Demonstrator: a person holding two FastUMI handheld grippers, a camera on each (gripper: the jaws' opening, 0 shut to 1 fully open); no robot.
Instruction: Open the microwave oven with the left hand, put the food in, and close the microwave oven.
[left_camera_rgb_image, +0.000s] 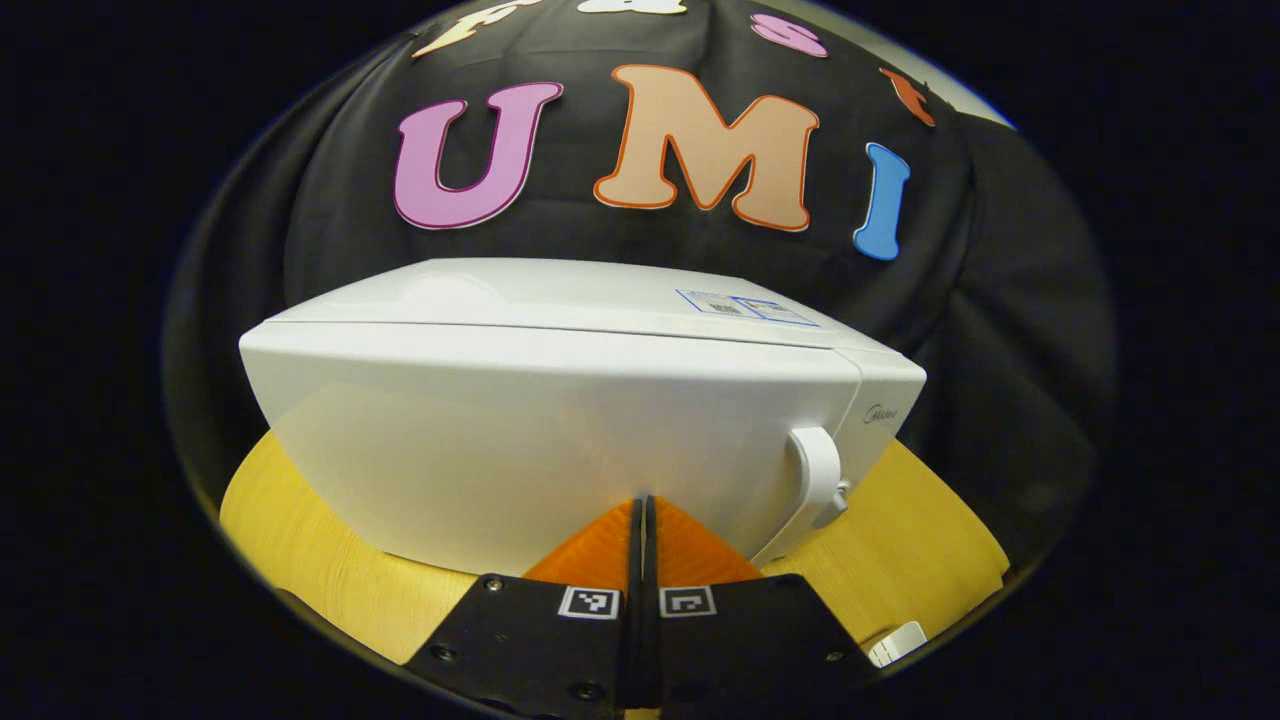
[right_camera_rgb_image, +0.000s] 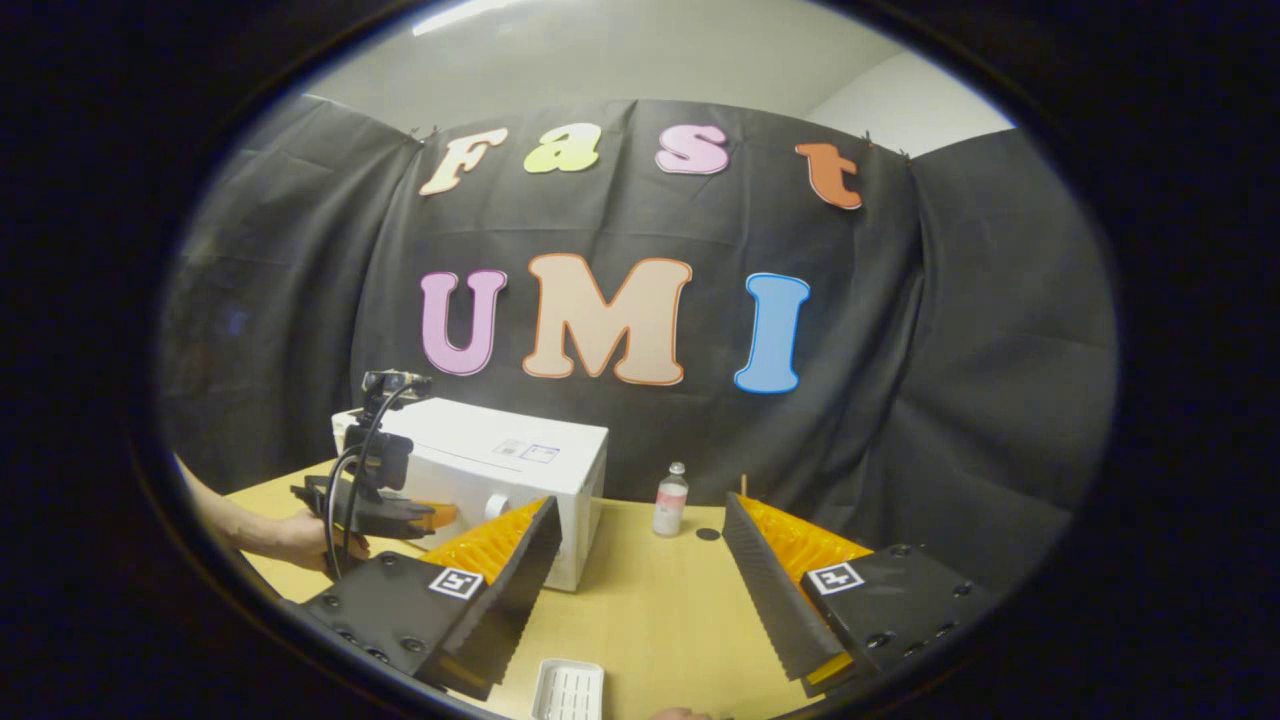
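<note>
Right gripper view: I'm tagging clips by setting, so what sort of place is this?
Probably a staged recording booth, not a real kitchen: a black cloth wall hangs behind a wooden table bearing just a white microwave oven, a small bottle and a white tray.

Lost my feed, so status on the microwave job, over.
Left hand-held gripper shut, nosed up to the microwave oven, door closed. Right hand-held gripper open, empty. Small tray on table.

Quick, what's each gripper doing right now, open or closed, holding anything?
Left gripper: closed, holding nothing, right in front of the microwave door.
Right gripper: open, empty, above the table.
</note>
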